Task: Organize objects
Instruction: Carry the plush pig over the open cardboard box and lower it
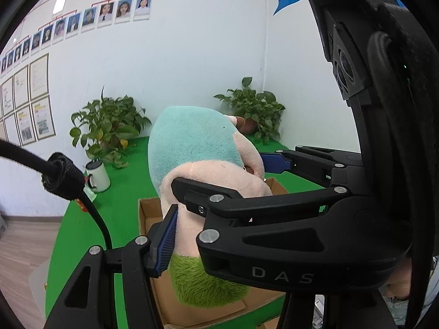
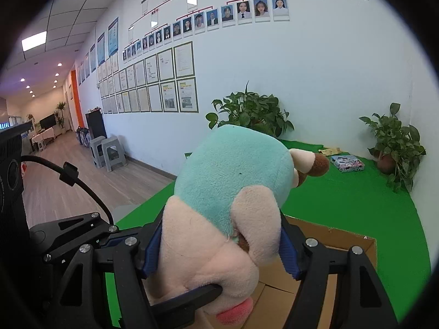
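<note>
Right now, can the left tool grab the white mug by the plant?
Probably not: the left tool is shut on the plush toy, as is the right tool, so the white mug must wait.

You are in an office: a white wall (image 2: 274,68) carries a staff chart of portrait photos (image 2: 227,13) joined by red lines, above rows of framed certificates (image 2: 153,82). A corridor (image 2: 68,164) with ceiling lights (image 2: 34,41) runs left, past grey stools (image 2: 108,152). Potted plants (image 2: 252,112) stand on the green table (image 2: 356,205).
</note>
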`<action>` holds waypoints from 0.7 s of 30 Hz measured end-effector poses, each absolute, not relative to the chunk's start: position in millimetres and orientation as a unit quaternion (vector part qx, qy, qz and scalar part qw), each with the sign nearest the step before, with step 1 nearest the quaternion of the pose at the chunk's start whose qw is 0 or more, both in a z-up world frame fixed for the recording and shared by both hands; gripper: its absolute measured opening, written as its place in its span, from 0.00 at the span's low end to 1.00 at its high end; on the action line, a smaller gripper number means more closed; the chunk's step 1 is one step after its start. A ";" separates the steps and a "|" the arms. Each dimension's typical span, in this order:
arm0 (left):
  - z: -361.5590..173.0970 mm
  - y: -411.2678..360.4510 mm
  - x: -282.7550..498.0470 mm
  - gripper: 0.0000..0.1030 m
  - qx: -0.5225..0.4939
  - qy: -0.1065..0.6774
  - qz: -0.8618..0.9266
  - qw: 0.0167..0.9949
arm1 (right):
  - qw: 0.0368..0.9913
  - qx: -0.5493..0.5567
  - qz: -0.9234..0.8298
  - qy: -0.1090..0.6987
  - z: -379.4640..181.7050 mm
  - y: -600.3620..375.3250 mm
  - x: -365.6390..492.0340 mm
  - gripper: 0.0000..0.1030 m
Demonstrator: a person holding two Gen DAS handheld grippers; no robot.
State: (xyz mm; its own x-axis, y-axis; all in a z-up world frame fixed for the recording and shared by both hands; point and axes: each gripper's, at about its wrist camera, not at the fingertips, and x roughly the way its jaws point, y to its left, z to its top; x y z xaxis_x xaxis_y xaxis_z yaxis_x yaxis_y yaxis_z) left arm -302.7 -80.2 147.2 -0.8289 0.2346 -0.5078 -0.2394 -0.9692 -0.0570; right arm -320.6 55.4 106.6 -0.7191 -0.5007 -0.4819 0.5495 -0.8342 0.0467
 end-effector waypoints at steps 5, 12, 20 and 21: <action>116.0 -105.0 -323.9 0.51 -0.300 -0.015 0.947 0.116 | 0.293 0.275 -0.914 0.051 77.8 45.3 -332.5 0.67; 43.5 -114.6 -323.4 0.51 -0.358 -0.033 0.928 0.095 | 0.309 0.324 -0.893 0.038 28.4 37.2 -351.2 0.67; -41.1 -107.3 -321.7 0.51 -0.421 -0.063 0.902 0.074 | 0.333 0.391 -0.858 0.028 -39.4 21.6 -364.5 0.67; -52.1 -108.4 -319.3 0.52 -0.426 -0.065 0.899 0.073 | 0.334 0.395 -0.855 0.027 -42.8 19.8 -365.3 0.67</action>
State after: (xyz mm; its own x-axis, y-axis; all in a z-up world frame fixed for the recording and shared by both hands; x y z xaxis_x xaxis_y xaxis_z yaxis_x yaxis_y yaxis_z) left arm -319.3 -108.4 -52.1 -0.6265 0.1859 -0.7569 -0.0753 -0.9810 -0.1785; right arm -365.3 19.8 -42.8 -0.4646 -0.5502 -0.6939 0.5925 -0.7755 0.2183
